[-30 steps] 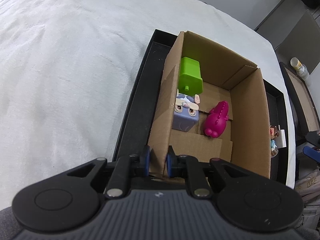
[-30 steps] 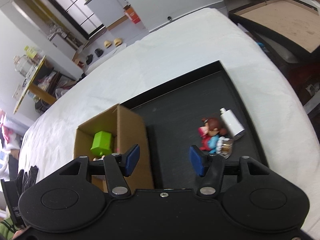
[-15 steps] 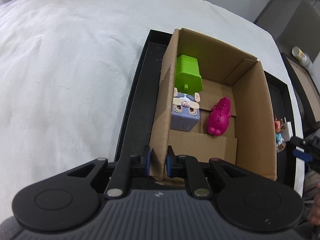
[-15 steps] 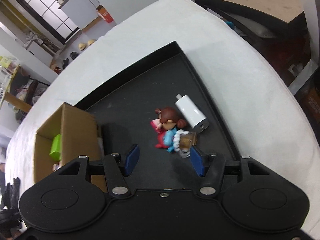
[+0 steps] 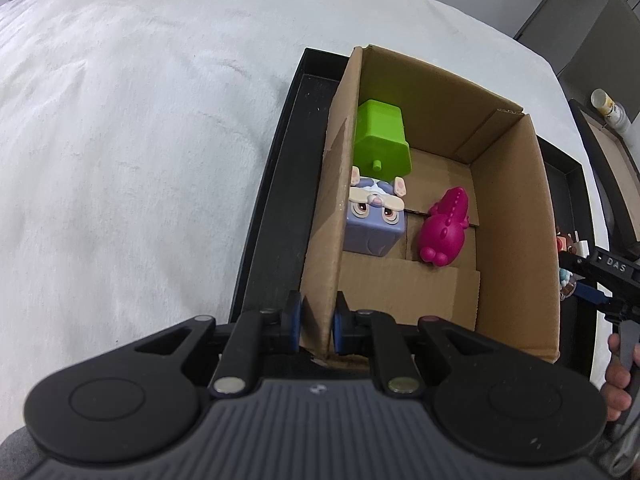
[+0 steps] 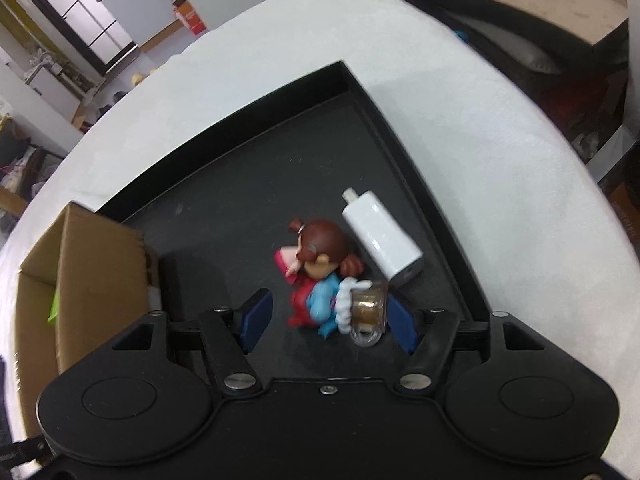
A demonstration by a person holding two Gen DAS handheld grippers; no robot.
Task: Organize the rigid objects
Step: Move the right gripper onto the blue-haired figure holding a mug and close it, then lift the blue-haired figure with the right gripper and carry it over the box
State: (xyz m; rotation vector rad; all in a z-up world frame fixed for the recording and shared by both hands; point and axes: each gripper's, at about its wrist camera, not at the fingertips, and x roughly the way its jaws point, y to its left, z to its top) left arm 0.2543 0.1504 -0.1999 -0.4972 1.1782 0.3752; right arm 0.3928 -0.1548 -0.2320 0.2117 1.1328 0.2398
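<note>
A cardboard box stands on a black tray and holds a green block, a purple cube with a rabbit face and a magenta dinosaur toy. My left gripper is shut on the box's near left wall. In the right wrist view a brown-haired figurine with a small mug lies on the black tray beside a white charger. My right gripper is low over the figurine, jaws opening, its lower part between the pads, not pressed.
The tray rests on a white fluffy cloth. The box stands at the left of the right wrist view. A dark tray with a board sits off the table's far right. A hand holds the right gripper at the edge.
My right gripper has come down and closer to the figurine, which now lies between its wider-set jaws. The left gripper stays clamped on the box wall.
</note>
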